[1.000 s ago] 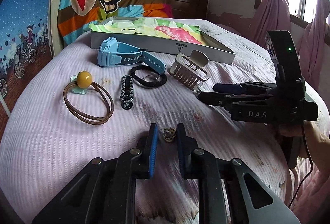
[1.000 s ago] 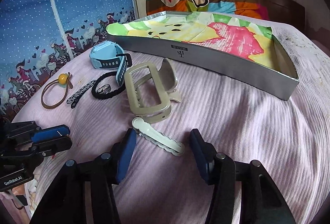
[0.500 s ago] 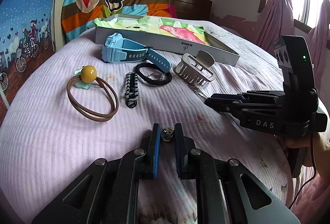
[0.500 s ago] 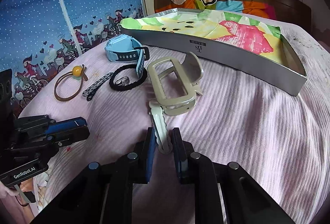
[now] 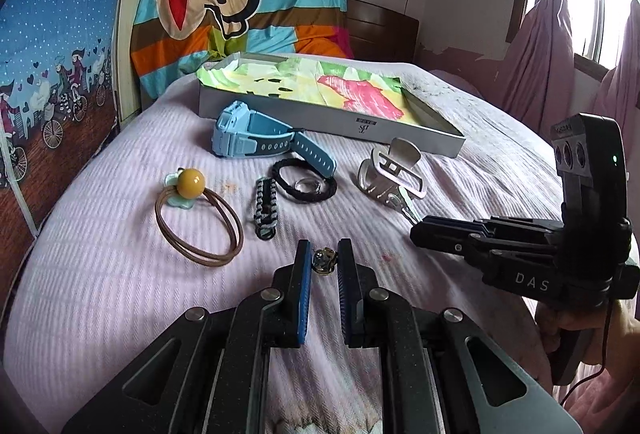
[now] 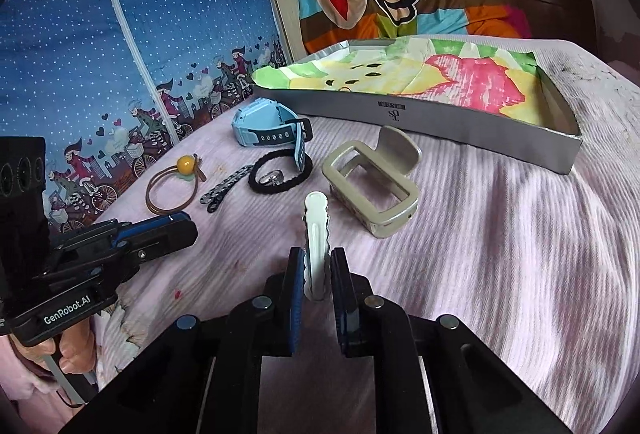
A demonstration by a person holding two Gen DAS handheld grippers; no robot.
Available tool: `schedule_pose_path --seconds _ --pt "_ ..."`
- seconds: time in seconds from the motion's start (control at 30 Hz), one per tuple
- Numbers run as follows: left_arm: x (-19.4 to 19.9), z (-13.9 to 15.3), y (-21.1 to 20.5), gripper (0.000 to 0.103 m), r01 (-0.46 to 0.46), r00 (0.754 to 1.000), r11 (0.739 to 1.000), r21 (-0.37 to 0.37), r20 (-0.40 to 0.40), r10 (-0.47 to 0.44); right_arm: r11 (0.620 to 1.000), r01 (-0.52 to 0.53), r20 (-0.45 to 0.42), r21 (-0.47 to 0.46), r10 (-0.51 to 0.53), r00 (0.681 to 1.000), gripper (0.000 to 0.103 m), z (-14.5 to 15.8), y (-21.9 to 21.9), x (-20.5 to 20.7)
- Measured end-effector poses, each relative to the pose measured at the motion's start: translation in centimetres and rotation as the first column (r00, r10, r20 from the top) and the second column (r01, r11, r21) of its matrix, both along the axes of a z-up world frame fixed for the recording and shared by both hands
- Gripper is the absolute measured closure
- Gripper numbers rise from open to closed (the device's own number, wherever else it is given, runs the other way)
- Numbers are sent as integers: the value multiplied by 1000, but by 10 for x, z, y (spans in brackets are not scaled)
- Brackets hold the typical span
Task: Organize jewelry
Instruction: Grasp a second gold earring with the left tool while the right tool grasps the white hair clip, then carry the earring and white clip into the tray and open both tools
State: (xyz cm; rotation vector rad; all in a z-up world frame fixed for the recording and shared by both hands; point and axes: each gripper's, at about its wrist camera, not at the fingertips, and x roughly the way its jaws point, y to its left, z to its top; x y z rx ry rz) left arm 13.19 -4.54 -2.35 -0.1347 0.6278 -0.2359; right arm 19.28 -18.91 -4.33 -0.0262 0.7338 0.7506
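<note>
My left gripper (image 5: 324, 259) is shut on a small brass-coloured trinket (image 5: 325, 261) just over the lilac bedspread. My right gripper (image 6: 318, 268) is shut on a white scalloped hair clip (image 6: 316, 222), which sticks out forward between the pads, clear of the bed. In the left wrist view the right gripper (image 5: 418, 232) points at the beige claw clip (image 5: 390, 174). A grey box (image 6: 440, 118) lined with colourful paper lies open at the back. In front of it lie a blue watch (image 5: 248, 136), a black hair tie (image 5: 304, 182) and a brown hair tie with a yellow bead (image 5: 192, 182).
A braided black-and-grey strap (image 5: 266, 206) lies between the two hair ties. The bed meets a blue printed curtain (image 6: 120, 74) on the left and a striped monkey blanket (image 5: 240, 6) at the head. A person's hand (image 5: 576, 318) holds the right gripper's handle.
My right gripper has closed on the white hair clip and raised it off the bedspread, so it now points forward. My left gripper has kept its hold on the trinket.
</note>
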Motion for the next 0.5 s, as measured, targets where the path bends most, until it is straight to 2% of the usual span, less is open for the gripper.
schedule_pose_path --seconds 0.23,0.4,0.5 --pt "10 33 -6 93 -13 998 1000 9 58 12 996 29 92 88 -37 995 90 27 -7 -6" --pt "29 53 -10 93 -21 997 1000 -4 79 21 985 83 126 150 -102 987 90 44 -23 9" --pt "47 63 -12 93 -26 997 1000 -5 79 27 981 113 147 158 -136 980 90 51 -32 29"
